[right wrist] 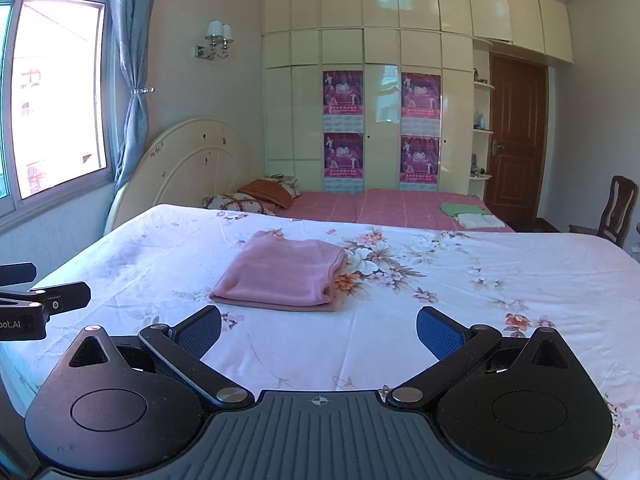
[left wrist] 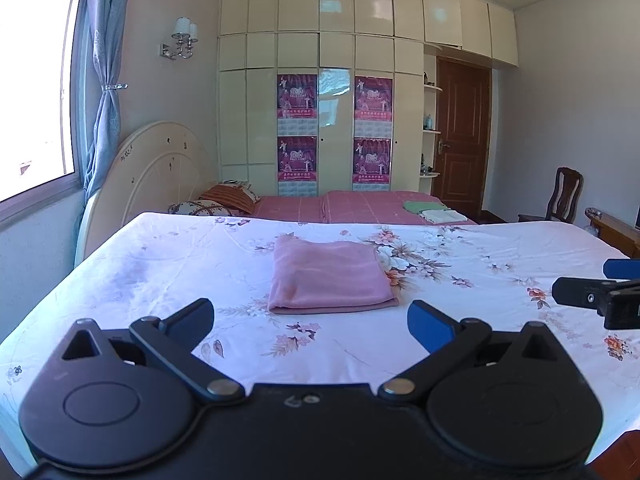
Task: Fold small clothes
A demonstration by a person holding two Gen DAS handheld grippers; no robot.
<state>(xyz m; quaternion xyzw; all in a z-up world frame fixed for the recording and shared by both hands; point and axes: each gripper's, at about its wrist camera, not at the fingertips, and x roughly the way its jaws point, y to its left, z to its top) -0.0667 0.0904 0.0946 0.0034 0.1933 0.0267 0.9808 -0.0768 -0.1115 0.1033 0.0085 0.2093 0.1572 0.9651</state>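
The pink garment (left wrist: 330, 276) lay folded into a neat, layered rectangle on the floral sheet (left wrist: 160, 264) of the bed, its edges squared and surface smooth, so the folding looked finished; the left tongs (left wrist: 312, 322) and right tongs (right wrist: 319, 330) hovered just short of it, both spread wide and holding nothing, seemingly released; other folded clothes (left wrist: 434, 211) sat well beyond.

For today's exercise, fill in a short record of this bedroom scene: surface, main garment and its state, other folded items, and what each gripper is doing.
surface: white floral bedsheet
main garment: pink soft cloth, folded into a flat rectangle, lying on the sheet
other folded items: green cloth and white cloth on the pink checked bedspread behind
left gripper: open, empty, short of the pink cloth
right gripper: open, empty, short of the pink cloth
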